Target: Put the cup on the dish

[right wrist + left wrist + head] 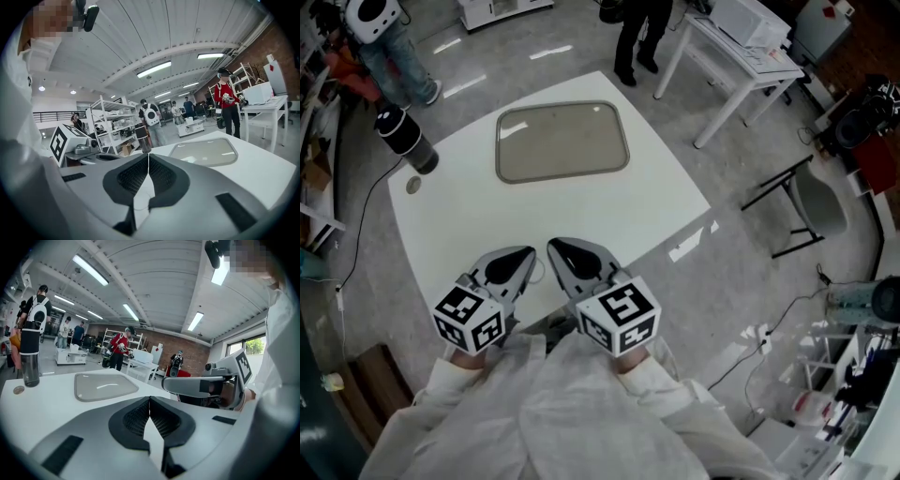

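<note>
The dish (pixel 562 141) is a flat grey rounded-rectangle tray on the far half of the white table (pixel 656 202); it also shows in both gripper views (pixel 105 385) (pixel 204 152). The cup (pixel 405 139) is a tall dark tumbler with a lid, upright at the table's far left corner (pixel 30 357) (pixel 143 136). My left gripper (pixel 528 253) and right gripper (pixel 553 247) are side by side over the near edge, tips pointing at the dish and well short of it. Both are shut with nothing between the jaws (pixel 150 399) (pixel 148 157).
A small round disc (pixel 413 186) lies on the table just in front of the cup. A white side table (pixel 741 56) and a grey chair (pixel 811 202) stand to the right. People stand beyond the far edge (pixel 637 37) (pixel 394 52). Cables run across the floor.
</note>
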Available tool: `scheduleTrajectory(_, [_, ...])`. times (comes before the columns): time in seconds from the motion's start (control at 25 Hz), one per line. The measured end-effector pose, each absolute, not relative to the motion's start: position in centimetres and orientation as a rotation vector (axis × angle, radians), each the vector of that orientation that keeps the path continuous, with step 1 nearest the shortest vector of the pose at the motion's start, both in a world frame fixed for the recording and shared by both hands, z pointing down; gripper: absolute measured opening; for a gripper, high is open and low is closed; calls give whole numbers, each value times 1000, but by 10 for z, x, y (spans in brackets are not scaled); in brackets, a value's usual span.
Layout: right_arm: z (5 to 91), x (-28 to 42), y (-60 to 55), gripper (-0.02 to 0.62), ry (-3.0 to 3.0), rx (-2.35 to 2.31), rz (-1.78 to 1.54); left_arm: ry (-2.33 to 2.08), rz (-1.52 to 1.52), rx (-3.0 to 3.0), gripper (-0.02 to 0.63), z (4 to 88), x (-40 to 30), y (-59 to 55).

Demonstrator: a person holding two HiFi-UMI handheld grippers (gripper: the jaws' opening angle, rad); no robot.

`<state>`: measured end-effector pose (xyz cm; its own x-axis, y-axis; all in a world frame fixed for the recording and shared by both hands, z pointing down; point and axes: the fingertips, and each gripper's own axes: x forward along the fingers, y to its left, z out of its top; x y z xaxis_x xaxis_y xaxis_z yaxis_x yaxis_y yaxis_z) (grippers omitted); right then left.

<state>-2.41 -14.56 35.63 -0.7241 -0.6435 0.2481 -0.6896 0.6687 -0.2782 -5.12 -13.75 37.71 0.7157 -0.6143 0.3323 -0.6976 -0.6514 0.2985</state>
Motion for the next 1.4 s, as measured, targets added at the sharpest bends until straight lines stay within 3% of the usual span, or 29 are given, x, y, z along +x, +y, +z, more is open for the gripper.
scheduleTrajectory(1.24, [392,-19,-159,15,-2684,979,676,-1071,222,2435,11,406,-71,-144])
scheduleTrajectory(1.4, [397,-23,-159,15,-2682,947,673,-1107,253,2453,34,410,-70,-140])
